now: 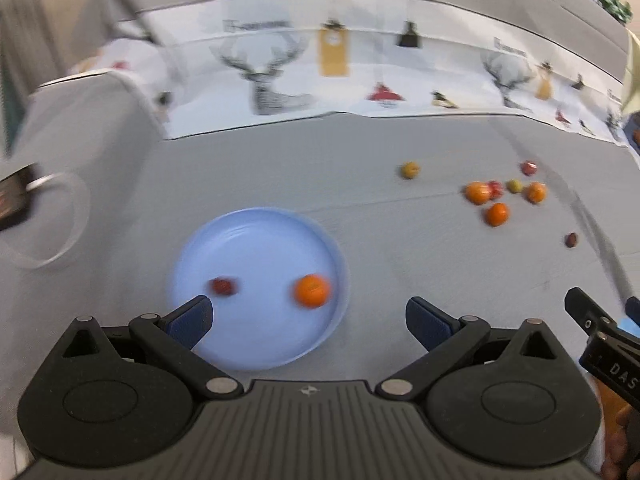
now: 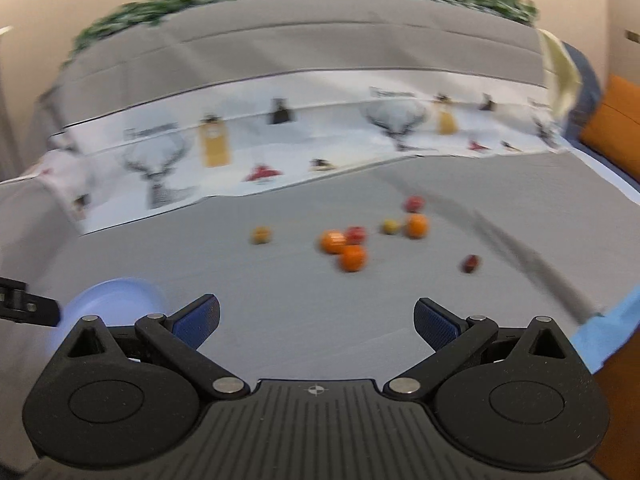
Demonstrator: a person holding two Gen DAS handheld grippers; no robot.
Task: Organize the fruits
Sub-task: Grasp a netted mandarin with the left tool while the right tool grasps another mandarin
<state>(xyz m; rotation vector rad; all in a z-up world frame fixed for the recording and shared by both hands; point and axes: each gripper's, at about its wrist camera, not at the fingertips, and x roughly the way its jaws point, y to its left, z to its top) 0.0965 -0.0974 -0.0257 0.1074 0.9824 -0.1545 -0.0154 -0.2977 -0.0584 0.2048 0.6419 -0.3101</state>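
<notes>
Hand-held gripper [image 1: 308, 320] over fruit-bearing plate [image 1: 248, 236]

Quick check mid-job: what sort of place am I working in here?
Probably a home room, with a table under a grey tablecloth. A festive deer-print cloth lies along the back, and small fruits sit loose beside a blue plate.

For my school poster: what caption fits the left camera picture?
Open hand-held gripper over a blue plate holding one orange and one red fruit.
</notes>
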